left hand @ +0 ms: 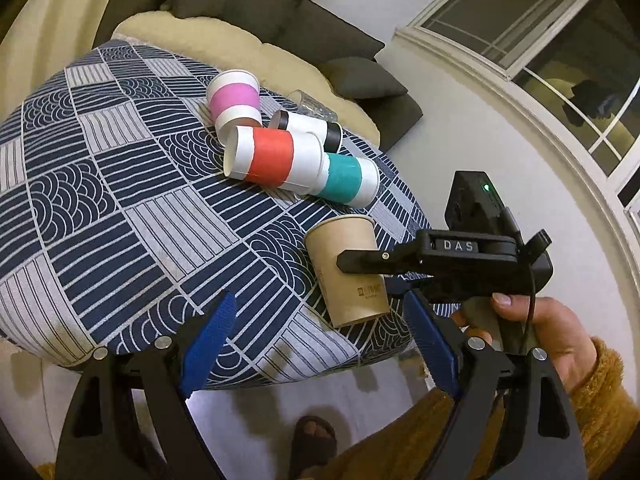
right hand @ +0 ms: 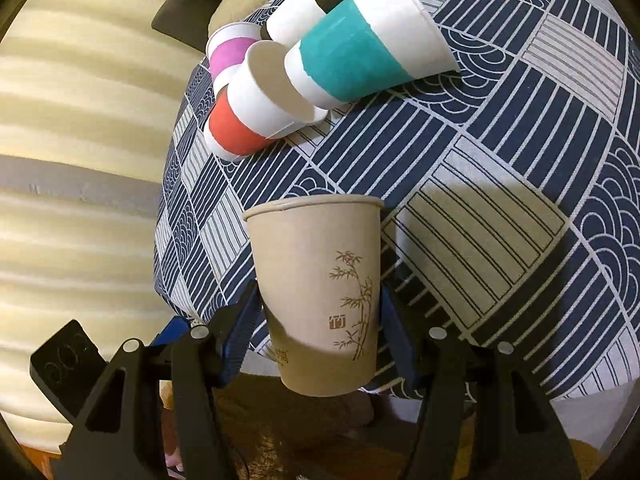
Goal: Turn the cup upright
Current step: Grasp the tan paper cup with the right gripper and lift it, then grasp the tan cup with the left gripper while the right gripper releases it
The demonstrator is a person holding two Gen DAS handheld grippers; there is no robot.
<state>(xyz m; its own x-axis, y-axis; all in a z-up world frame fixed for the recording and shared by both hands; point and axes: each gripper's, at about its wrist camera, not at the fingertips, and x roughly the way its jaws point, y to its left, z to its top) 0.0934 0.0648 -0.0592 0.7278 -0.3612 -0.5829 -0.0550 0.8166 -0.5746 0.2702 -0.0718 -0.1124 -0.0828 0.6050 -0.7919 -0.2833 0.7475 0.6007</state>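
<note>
A tan paper cup [right hand: 320, 292] with a bamboo print sits between the blue pads of my right gripper [right hand: 318, 320], which is shut on it. The cup is held with its mouth up, just above the near edge of the patterned table. In the left wrist view the same cup [left hand: 346, 268] shows gripped by the right gripper [left hand: 360, 268] at the table's right edge. My left gripper [left hand: 320, 336] is open and empty, below the table's near edge.
Several paper cups lie on their sides on the patterned tablecloth [left hand: 120, 184]: pink-banded [left hand: 234, 100], red-banded [left hand: 272, 158], teal-banded [left hand: 346, 180], black-banded [left hand: 308, 124]. A clear plastic cup [left hand: 310, 104] lies behind them. A dark sofa [left hand: 280, 12] stands beyond.
</note>
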